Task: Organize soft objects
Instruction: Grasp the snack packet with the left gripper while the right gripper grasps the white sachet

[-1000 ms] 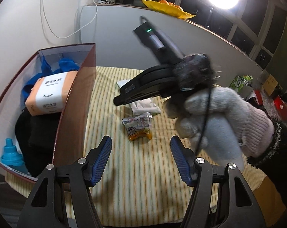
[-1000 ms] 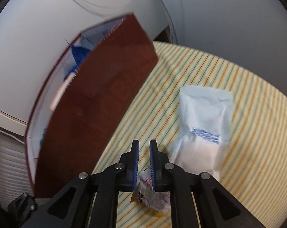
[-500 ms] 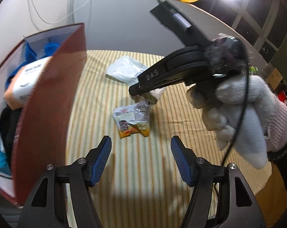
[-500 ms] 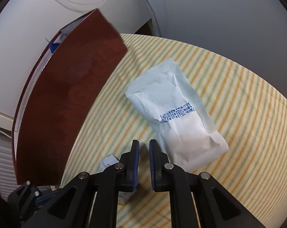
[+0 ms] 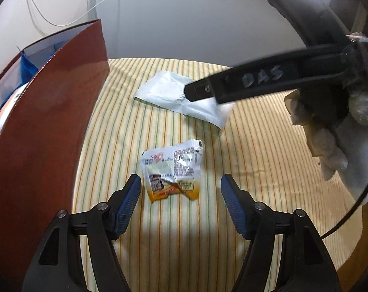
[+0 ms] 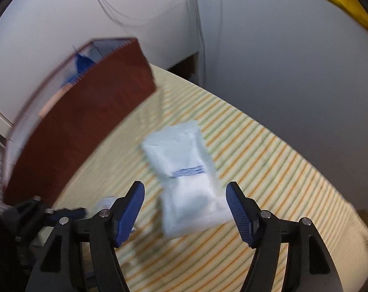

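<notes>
Since the earlier frame the right gripper [image 6: 185, 210] has just spread its empty fingers to straddle the white pouch [image 6: 187, 185], while the left gripper [image 5: 180, 205], fingers wide and empty, has dropped toward the crumpled snack packet [image 5: 173, 171] for boxing in the red-brown box [image 5: 38, 160].

Black gripper [image 5: 180, 196] frames carry ribbed blue pads and silver screws; a fuzzy grey-white glove [image 5: 339, 143] covers the hand.

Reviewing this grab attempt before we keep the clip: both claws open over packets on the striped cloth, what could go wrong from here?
1. The right claw, jaws just opened, hovers over the white pouch; the blurred view suggests fast motion, so it may close off-centre.
2. The crumpled snack packet lies flat; the left claw may pinch the cloth too.
</notes>
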Motion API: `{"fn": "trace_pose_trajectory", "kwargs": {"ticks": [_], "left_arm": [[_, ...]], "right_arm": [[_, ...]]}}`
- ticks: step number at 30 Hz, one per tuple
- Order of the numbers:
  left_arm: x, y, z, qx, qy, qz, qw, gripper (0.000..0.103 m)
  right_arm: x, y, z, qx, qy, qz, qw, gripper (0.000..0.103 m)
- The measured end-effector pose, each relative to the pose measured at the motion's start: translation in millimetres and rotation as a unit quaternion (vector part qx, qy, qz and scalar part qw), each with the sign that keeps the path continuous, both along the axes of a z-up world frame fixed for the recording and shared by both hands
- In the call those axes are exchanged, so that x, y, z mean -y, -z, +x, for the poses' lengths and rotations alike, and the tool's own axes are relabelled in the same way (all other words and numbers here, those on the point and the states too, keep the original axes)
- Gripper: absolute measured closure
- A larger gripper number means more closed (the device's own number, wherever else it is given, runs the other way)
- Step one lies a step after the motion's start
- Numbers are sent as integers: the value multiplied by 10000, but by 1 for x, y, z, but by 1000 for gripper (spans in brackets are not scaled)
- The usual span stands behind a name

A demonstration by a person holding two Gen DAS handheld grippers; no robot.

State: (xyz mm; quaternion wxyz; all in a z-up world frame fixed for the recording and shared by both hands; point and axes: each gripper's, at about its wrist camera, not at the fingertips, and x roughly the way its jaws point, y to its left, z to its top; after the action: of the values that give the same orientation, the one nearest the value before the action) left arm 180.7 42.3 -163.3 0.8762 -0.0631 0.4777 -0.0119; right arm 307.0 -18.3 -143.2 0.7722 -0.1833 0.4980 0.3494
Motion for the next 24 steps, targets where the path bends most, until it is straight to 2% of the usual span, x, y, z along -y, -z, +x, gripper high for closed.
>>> {"fn": "trace_pose_trajectory", "kwargs": {"ticks": [2,9,14,20,24], "left_arm": [[0,2,4,-2,-40,23,10000,34],[4,11,18,-78,-40,244,9997,31],[1,17,24,-121,-124,251,9995,31],[-1,18,24,-33,-139,302,9994,31],[-1,19,24,9,-154,384,9991,32]], "right_arm": [[-1,6,5,107,-95,-92,9999,37],[-14,26,24,-204,-261,-185,9993,37],[-28,36,22,-42,-395,-427,9983,36],[-33,39,28,-79,-386,-507,9979,37],[-32,39,26,5,-421,-603,9973,44]]}}
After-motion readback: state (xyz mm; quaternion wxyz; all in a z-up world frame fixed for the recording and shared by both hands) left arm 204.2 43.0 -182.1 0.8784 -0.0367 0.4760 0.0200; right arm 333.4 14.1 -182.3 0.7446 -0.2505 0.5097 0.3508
